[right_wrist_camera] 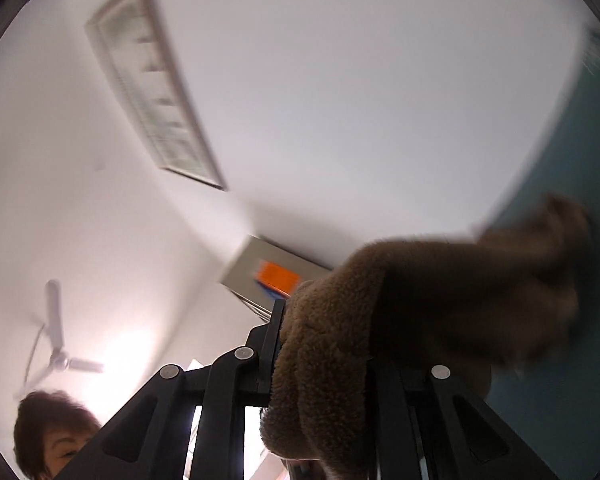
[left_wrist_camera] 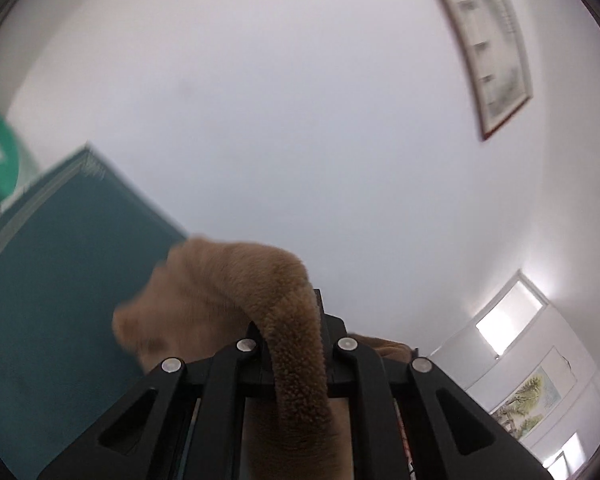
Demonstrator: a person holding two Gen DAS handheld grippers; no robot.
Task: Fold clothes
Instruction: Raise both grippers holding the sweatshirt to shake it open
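A tan-brown fleece garment [left_wrist_camera: 220, 280] is draped over and between the black fingers of my left gripper [left_wrist_camera: 290, 320], which is shut on it; a strip of it hangs down over the gripper body. In the right wrist view the same fuzzy brown garment [right_wrist_camera: 440, 288] bunches thickly over my right gripper [right_wrist_camera: 324, 320], whose jaws are shut on a fold of it. Only the left finger [right_wrist_camera: 274, 324] shows there; the cloth hides the other one. Both grippers point out toward the white wall, with the cloth lifted off the teal surface [left_wrist_camera: 60, 280].
The teal surface [right_wrist_camera: 572, 160] fills the right side of the right wrist view. A framed picture [left_wrist_camera: 496, 40] hangs on the white wall. A ceiling fan [right_wrist_camera: 56, 344] and a person's head [right_wrist_camera: 52, 432] show at lower left. A bright window [left_wrist_camera: 504, 320] is at right.
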